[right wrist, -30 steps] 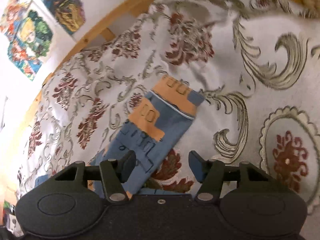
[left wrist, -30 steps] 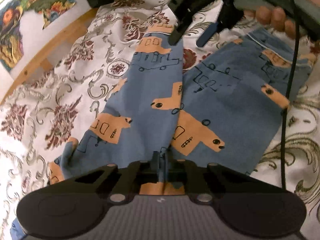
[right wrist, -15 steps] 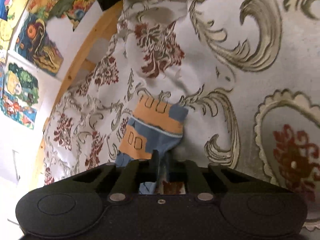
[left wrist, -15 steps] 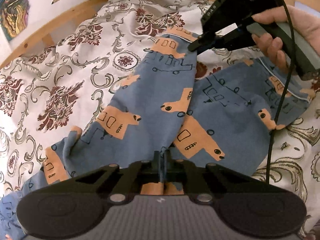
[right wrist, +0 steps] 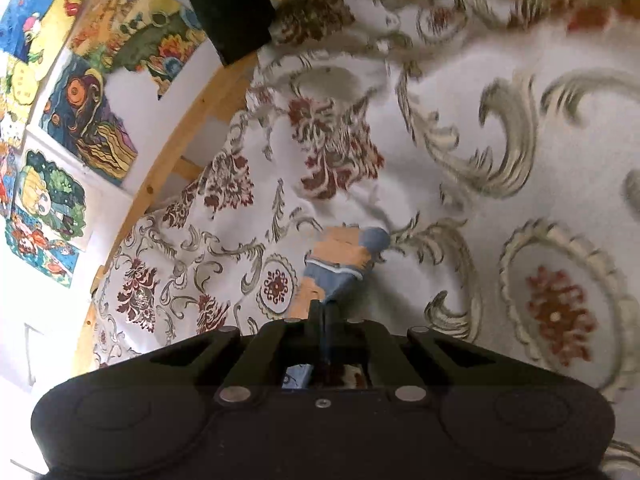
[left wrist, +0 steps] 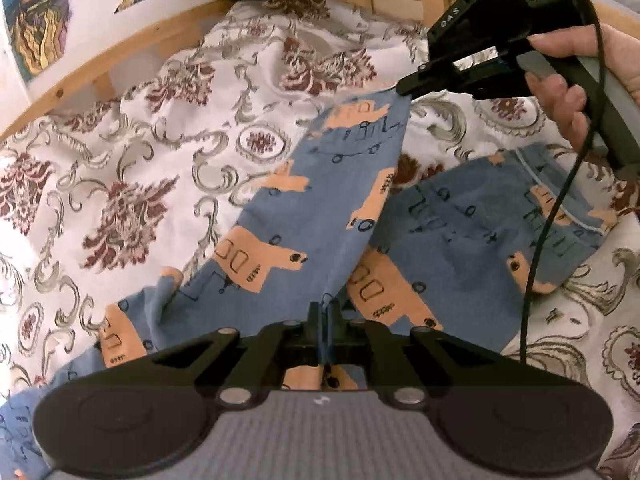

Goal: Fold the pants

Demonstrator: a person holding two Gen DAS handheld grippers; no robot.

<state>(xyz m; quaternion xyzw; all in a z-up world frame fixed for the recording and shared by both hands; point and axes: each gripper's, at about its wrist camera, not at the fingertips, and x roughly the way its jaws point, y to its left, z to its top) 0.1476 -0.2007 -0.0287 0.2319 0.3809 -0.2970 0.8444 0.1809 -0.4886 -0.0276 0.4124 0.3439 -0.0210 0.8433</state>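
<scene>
Patterned bedspread [left wrist: 132,168] on a bed, one pair of blue pants [left wrist: 320,240] spread across it, two grippers both clamped on the cloth.

Wooden bed frame [left wrist: 100,76] runs along the far edge, with colourful pictures [right wrist: 60,128] on the wall behind it. Left gripper [left wrist: 323,312] has its jaws pressed together on a fold of the pants where the two legs meet, near the bed's near edge. Right gripper [left wrist: 404,90], held by a hand [left wrist: 576,92], has its jaws pinched on the far hem of one leg and lifts it off the bedspread; in its own view [right wrist: 323,312] only that cuff shows. The other leg lies flat toward the right edge. A black cable [left wrist: 548,232] crosses it. The pants' lower left part is cut off by the frame.
</scene>
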